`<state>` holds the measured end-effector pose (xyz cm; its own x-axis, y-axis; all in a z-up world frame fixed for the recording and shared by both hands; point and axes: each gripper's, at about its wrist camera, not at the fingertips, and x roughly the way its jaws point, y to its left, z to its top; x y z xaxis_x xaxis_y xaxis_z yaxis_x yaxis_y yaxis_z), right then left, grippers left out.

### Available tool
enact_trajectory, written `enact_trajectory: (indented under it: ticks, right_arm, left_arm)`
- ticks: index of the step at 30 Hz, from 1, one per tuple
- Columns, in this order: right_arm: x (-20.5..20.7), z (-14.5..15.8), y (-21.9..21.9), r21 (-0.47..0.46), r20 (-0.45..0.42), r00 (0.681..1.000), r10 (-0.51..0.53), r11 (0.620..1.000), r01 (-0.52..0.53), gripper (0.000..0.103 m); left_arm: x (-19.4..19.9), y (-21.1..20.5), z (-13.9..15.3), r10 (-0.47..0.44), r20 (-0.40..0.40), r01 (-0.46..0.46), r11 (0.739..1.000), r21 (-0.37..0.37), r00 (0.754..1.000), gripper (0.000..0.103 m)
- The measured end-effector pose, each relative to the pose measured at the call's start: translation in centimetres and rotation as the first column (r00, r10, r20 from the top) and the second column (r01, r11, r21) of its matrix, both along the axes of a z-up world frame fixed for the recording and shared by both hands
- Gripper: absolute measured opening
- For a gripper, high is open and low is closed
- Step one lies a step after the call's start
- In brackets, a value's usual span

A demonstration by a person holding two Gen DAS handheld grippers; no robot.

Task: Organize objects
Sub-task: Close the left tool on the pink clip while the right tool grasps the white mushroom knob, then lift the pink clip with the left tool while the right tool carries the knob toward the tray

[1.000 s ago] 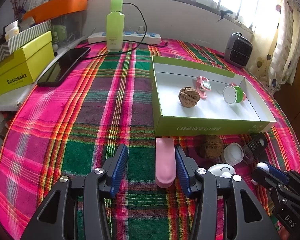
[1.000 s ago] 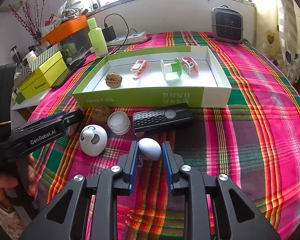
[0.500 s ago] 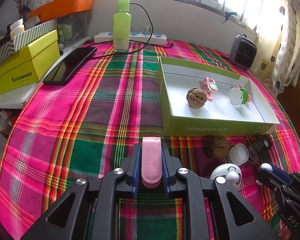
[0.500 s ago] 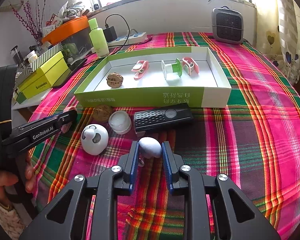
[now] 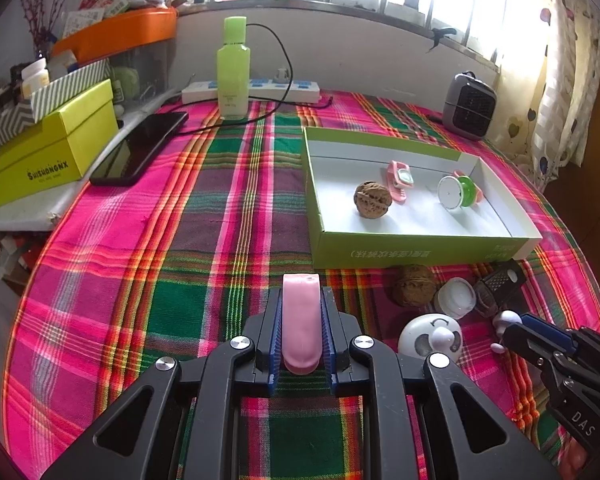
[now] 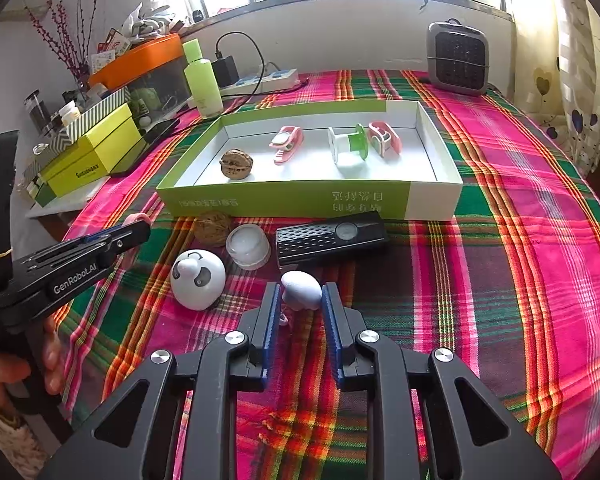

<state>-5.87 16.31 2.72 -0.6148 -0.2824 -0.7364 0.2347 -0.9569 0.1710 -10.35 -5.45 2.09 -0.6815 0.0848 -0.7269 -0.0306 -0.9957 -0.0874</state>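
Two grippers, two catches, and we begin on the left wrist view: the left gripper (image 5: 302,320) is clamped on a pink clip (image 5: 301,322), blue pads tight on both flanks, the piece poking forward low over the plaid tablecloth (image 5: 180,240). Ahead and to the right sits the green box (image 5: 400,254), already housing a walnut (image 5: 372,200), a pink tape dispenser (image 5: 399,179) and a green-and-white spool (image 5: 456,192). Outside its near wall wait a second walnut (image 5: 414,290), a small white jar (image 5: 456,297), a black grater-like gadget (image 5: 498,286) and a round white panda-faced toy (image 5: 430,338). Over to the right wrist view: the right gripper (image 6: 298,300) is closed on a pale egg-shaped object (image 6: 301,289), held right at the fingertips, just short of the black gadget, with the box straight beyond. A shallow hold, that one, so my call is a gentle, level lift with no wrist flick. For the clip, I'd raise it well clear of the near wall, carry it over an empty stretch of white floor between the walnut and the left wall, lower it, then release; both arms want separate lanes so they don't cross above the box
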Motion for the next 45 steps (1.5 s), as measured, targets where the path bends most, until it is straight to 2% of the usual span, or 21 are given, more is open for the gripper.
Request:
enact_trajectory:
  ticks: [15, 24, 27, 29, 34, 39, 45]
  right_arm:
    - [0.5, 0.4, 0.2, -0.003, -0.022, 1.0, -0.002, 1.0, 0.002, 0.011]
    - [0.6, 0.5, 1.5, -0.032, -0.024, 0.999, -0.039, 0.999, 0.038, 0.011]
    - [0.4, 0.3, 1.4, -0.057, 0.004, 1.0, -0.006, 0.998, 0.007, 0.011]
    - [0.4, 0.1, 1.1, -0.05, 0.009, 1.0, 0.001, 0.999, -0.001, 0.014]
    - [0.1, -0.3, 0.4, -0.033, 0.015, 1.0, 0.009, 0.999, -0.008, 0.034]
    - [-0.7, -0.8, -0.2, 0.011, 0.033, 0.999, -0.002, 1.0, 0.002, 0.034]
    - [-0.8, -0.8, -0.2, 0.019, 0.029, 1.0, 0.0, 1.0, 0.0, 0.034]
  left_arm:
    - [1.2, 0.2, 0.6, -0.017, -0.012, 0.017, 1.0, 0.009, 1.0, 0.016]
    - [1.4, 0.4, 0.6, -0.018, -0.007, 0.018, 1.0, 0.016, 1.0, 0.016]
    - [1.4, 0.4, 0.5, -0.018, -0.004, 0.018, 1.0, 0.017, 1.0, 0.016]
    - [1.3, 0.3, 0.5, -0.018, -0.002, 0.018, 1.0, 0.018, 1.0, 0.016]
    - [1.3, 0.4, 0.5, -0.017, -0.002, 0.017, 1.0, 0.017, 1.0, 0.016]
    - [1.3, 0.6, 0.4, -0.021, 0.003, 0.021, 1.0, 0.018, 1.0, 0.016]
    - [1.3, 0.8, 0.4, -0.028, 0.003, 0.028, 0.999, 0.02, 1.0, 0.016]
